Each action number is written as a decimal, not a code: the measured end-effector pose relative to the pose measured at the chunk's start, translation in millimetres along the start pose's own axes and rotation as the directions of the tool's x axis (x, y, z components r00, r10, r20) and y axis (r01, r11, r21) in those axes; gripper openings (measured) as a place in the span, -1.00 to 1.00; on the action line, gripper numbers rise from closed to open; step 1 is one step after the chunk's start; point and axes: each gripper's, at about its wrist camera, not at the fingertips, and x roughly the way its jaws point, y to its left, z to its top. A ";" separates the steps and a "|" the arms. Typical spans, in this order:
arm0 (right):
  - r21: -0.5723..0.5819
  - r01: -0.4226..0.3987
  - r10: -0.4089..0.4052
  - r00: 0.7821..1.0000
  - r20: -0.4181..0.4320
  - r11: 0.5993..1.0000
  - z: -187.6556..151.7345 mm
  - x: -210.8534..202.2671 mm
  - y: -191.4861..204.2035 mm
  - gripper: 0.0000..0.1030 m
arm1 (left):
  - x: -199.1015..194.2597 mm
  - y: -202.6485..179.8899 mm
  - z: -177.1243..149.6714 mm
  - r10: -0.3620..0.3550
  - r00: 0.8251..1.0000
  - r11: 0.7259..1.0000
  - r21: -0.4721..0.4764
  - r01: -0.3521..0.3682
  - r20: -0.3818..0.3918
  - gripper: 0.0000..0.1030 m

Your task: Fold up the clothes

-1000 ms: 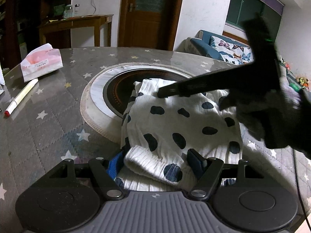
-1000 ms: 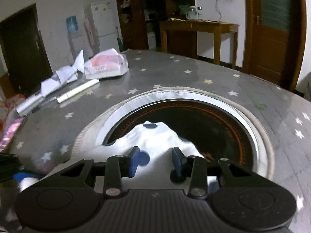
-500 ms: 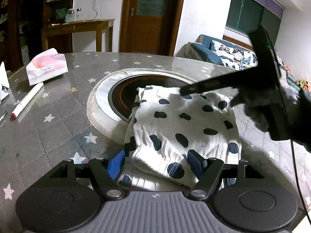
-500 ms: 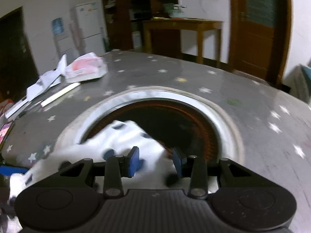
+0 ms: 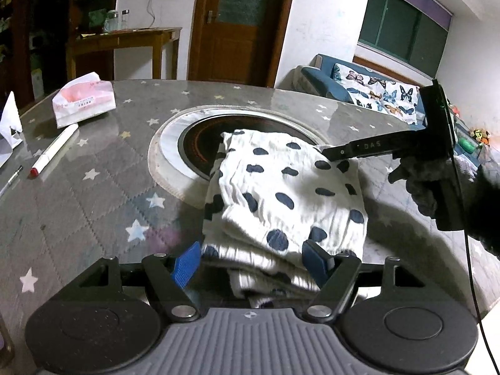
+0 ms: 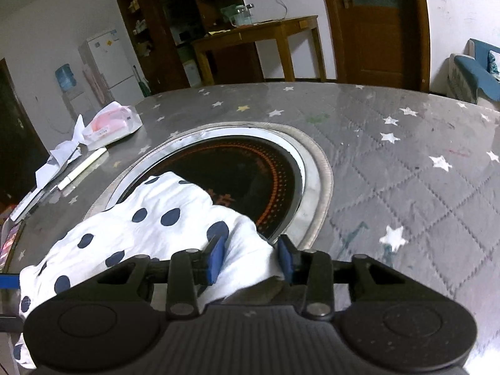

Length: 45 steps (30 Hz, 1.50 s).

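Note:
A white garment with dark blue spots lies folded on the star-patterned table, partly over a round black hotplate. My left gripper stands open at the garment's near edge, with the ribbed hem between its blue pads and a gap at the left pad. In the right wrist view my right gripper is closing its jaws on a bunched corner of the garment, and the cloth fills the space between the pads. In the left wrist view that gripper's fingers rest on the far right corner, held by a gloved hand.
A pink and white tissue pack and a white marker pen lie at the table's left. Crumpled paper sits near them. The hotplate's pale ring surrounds the black glass. A sofa stands beyond the table's right edge.
My right gripper slid along the garment's far edge to its right corner and its jaws narrowed on the cloth. The left gripper drew back slightly, so more of the garment shows.

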 end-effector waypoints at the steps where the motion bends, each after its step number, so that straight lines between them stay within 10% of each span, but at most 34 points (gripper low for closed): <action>1: 0.005 -0.002 0.002 1.000 0.003 1.000 -1.4 -1.3 0.0 -0.53 | 0.3 1.2 -1.1 -0.001 1.000 1.000 -0.009 0.001 -0.007 0.45; 16: 0.160 0.144 -0.163 0.980 0.114 0.976 -55.8 -85.6 -25.7 -0.76 | 36.6 -13.3 21.7 -0.069 0.998 0.997 0.022 0.070 -0.009 0.15; 25: 0.425 0.310 -0.396 0.909 0.131 0.851 -141.9 -181.4 -54.3 -0.76 | 83.4 -76.9 53.7 -0.241 0.968 0.947 0.201 0.250 -0.067 0.08; 32: 0.514 0.299 -0.421 0.897 0.136 0.804 -198.0 -223.5 -41.7 -0.53 | 75.9 -84.2 70.0 -0.261 0.964 0.925 0.271 0.267 -0.059 0.10; 45: 0.420 0.341 -0.454 0.867 0.204 0.841 -169.1 -230.1 -54.4 -0.43 | 109.6 -132.7 76.5 -0.281 0.954 0.872 0.389 0.297 -0.100 -0.19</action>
